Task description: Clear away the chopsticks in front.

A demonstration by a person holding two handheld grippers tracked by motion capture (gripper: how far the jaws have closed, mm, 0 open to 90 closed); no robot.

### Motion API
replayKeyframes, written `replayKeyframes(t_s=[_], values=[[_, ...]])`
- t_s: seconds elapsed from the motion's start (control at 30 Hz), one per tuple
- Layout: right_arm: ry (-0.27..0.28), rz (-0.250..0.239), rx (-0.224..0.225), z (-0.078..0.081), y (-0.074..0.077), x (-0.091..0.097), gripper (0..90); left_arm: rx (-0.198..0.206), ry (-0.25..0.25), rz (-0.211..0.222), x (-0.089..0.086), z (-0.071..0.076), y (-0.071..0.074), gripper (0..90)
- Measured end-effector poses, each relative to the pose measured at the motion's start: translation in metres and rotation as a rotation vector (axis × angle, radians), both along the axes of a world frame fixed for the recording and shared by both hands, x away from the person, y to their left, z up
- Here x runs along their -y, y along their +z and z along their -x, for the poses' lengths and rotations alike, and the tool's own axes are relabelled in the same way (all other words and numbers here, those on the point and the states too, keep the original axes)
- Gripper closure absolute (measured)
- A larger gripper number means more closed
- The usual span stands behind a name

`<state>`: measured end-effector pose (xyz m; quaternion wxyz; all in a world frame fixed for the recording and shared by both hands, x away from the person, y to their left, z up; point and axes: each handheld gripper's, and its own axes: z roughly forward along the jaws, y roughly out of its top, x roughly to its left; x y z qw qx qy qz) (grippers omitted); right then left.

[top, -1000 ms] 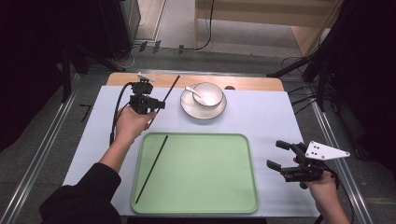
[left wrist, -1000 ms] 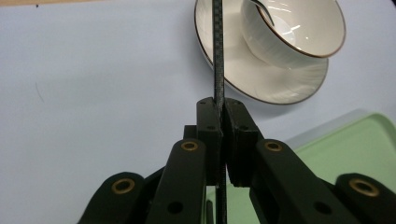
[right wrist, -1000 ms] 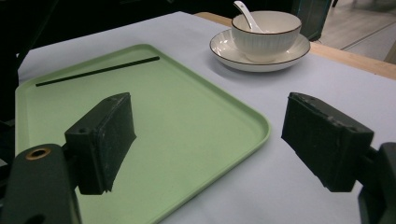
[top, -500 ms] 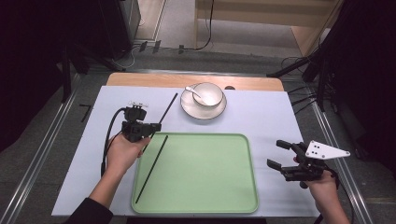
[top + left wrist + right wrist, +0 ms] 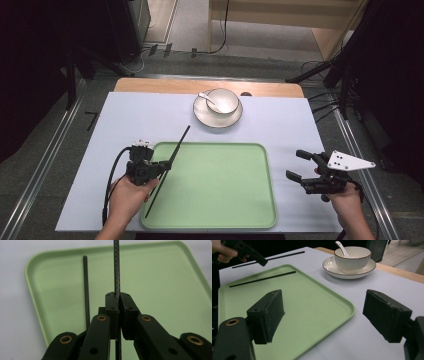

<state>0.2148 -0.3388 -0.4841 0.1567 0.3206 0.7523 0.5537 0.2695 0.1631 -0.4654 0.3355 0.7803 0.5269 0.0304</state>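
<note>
My left tool [image 5: 156, 169] is clamped on a black chopstick [image 5: 116, 270]; in the left gripper view its two jaws press together on the thin rod, which runs straight up between them and also sticks out below the grip. From the high view the rod is gripped near the left rim of the green tray [image 5: 235, 220], its far end slanting up and away over the rim toward the middle of the desk [image 5: 285, 125], its near end reaching down over the tray's left part. The tool sits over that left edge, my left hand [image 5: 127, 197] behind it at the near side of the desk.

A second chopstick [image 5: 86, 290] lies flat on the tray floor, just beside the held one and on its left in the left gripper view, close to the tray's left wall. I cannot tell whether the two touch.

My right tool [image 5: 322, 315] hangs to the right of the tray, over the bare desk, jaws standing well apart with nothing between them. It is well apart from both chopsticks, with the width of the tray between.

Farther off, beyond the tray's far rim, a white bowl [image 5: 222, 101] stands on a saucer [image 5: 200, 116] with a white spoon [image 5: 206, 97] resting in it, handle leaning out to the left.
</note>
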Motion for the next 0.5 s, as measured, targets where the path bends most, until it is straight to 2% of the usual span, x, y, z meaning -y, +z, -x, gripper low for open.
replayKeyframes(t_s=[0.13, 0.3, 0.37, 0.43, 0.5], values=[[0.003, 0.000, 0.001, 0.000, 0.001, -0.001, 17.4, -0.017, 0.003, -0.007, 0.005, 0.011, -0.011, 85.4], [0.005, 0.000, 0.006, 0.000, 0.001, -0.001, 17.5, -0.043, 0.022, -0.013, 0.004, 0.017, -0.018, 85.4], [0.005, 0.001, 0.002, -0.001, 0.000, 0.000, 17.4, -0.074, 0.044, 0.010, 0.000, 0.019, -0.023, 85.4], [0.003, 0.000, 0.002, -0.001, 0.000, 0.000, 17.4, -0.082, 0.054, 0.009, -0.001, 0.020, -0.026, 85.4], [0.002, -0.006, 0.003, -0.001, 0.000, 0.000, 17.5, -0.112, 0.059, 0.005, -0.002, 0.020, -0.031, 85.4]])
